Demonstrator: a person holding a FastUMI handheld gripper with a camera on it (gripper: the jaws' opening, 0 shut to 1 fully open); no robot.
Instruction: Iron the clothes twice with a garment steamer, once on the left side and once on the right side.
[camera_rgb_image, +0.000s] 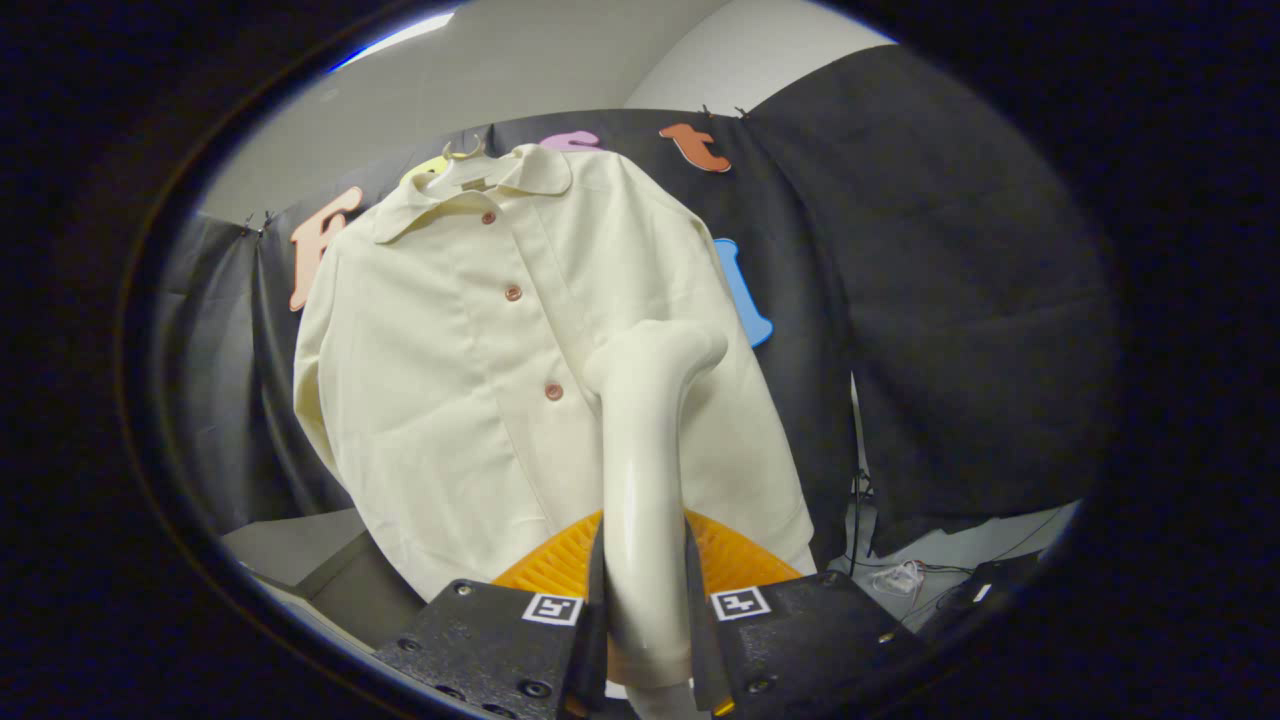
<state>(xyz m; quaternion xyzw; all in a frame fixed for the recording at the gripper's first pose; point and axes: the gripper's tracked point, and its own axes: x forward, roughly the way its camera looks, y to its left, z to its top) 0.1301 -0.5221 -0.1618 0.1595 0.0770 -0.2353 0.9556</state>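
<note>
— Between the fingers of the tongs (645, 610) the handle of the garment steamer (645, 450) was held, both fingers being pressed against its sides. How was it judged to handle?

— It was taken for a rigid, smooth plastic body, probably slippery. Its head was seen bent forward at the top, just in front of the shirt (520, 350), beside the lowest visible button. Whether the head was touching the cloth could not be told.

— And the garment itself?

— It was hung on a hanger (462, 155) against the booth wall, buttoned and facing the tongs. It was judged light and soft, likely to swing or bunch if pushed hard. An orange ribbed object (560, 565) was seen behind the handle, low down.

— Where was the grip best kept?

— Low on the straight part of the handle, as it was, so that the top-heavy head could be steered. A firm squeeze was thought necessary against twisting.
</note>
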